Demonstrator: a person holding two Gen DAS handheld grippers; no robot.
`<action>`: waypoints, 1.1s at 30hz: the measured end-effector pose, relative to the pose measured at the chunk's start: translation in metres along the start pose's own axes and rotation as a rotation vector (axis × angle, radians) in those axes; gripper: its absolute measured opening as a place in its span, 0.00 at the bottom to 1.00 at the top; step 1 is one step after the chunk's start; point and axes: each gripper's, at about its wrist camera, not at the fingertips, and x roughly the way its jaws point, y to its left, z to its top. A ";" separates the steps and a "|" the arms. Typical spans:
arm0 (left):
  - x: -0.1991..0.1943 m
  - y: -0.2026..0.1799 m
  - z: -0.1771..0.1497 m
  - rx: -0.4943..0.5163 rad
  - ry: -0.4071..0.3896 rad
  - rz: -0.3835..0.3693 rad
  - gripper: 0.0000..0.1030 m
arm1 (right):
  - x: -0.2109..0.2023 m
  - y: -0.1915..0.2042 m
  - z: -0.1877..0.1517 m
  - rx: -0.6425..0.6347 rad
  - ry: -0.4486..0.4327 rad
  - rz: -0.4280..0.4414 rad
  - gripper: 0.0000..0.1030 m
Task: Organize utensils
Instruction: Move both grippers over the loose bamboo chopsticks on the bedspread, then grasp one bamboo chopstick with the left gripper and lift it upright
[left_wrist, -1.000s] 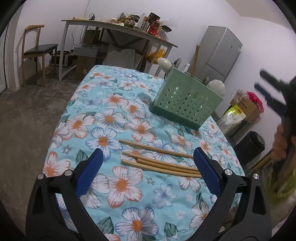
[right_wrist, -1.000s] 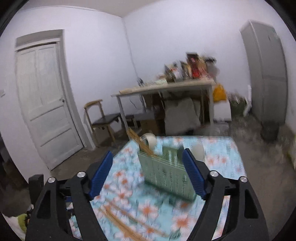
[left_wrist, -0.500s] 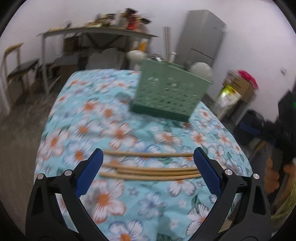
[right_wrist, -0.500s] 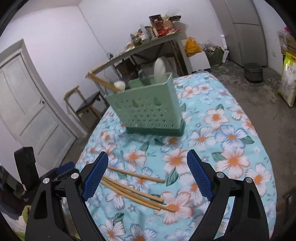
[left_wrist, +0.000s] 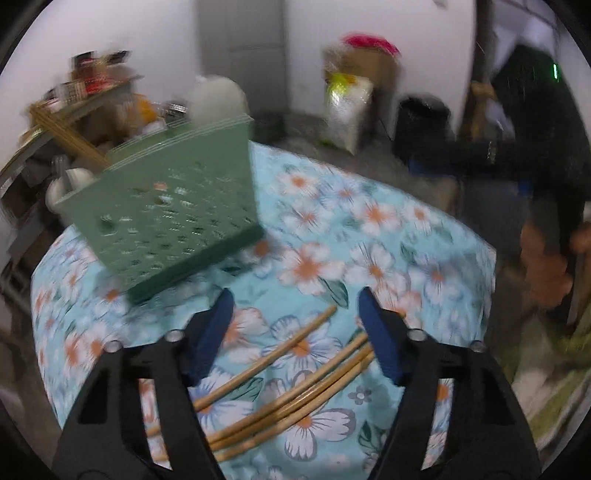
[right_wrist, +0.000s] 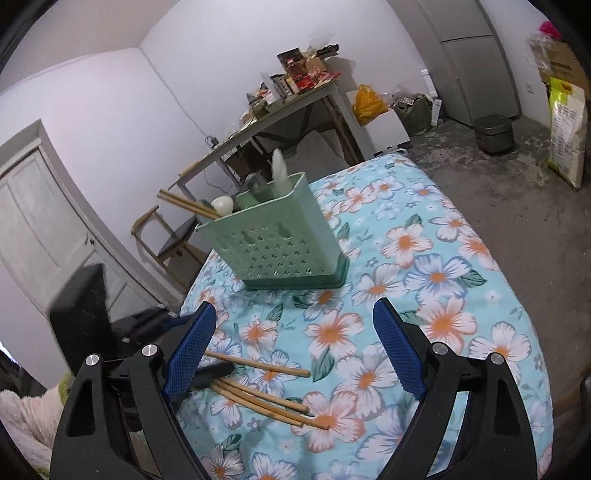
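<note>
Several wooden chopsticks (left_wrist: 295, 373) lie loose on the floral tablecloth (left_wrist: 332, 229). My left gripper (left_wrist: 294, 299) hovers just over them. Its jaws are closing, with the chopsticks running beneath and between them, and the pads are not pressing on them. Behind stands a green perforated utensil caddy (left_wrist: 166, 221) holding chopsticks and pale spoons. In the right wrist view my right gripper (right_wrist: 294, 308) stands wide open and empty above the cloth. It faces the caddy (right_wrist: 273, 243), with the chopsticks (right_wrist: 266, 398) lower left. The left gripper's fingers (right_wrist: 216, 369) reach those chopsticks' left ends.
The cloth-covered table (right_wrist: 443, 314) drops off on all sides. A wooden chair (right_wrist: 162, 240) and a cluttered side table (right_wrist: 295, 99) stand behind it. A grey fridge (right_wrist: 476, 59), a dark bin (right_wrist: 493, 133) and a sack (right_wrist: 565, 136) are at the right.
My left gripper has swung round and closed in on the chopsticks, and its jaws have narrowed. The right gripper has sunk toward the table and stays wide open.
</note>
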 end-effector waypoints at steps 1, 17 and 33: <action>0.005 -0.002 0.000 0.014 0.024 -0.023 0.52 | -0.001 -0.003 0.000 0.007 -0.002 0.002 0.82; 0.071 -0.003 -0.015 0.161 0.272 -0.118 0.15 | -0.005 -0.023 -0.002 0.067 -0.018 0.024 0.82; -0.007 0.010 0.009 0.252 0.040 0.083 0.05 | -0.010 -0.005 -0.001 0.023 -0.028 0.037 0.82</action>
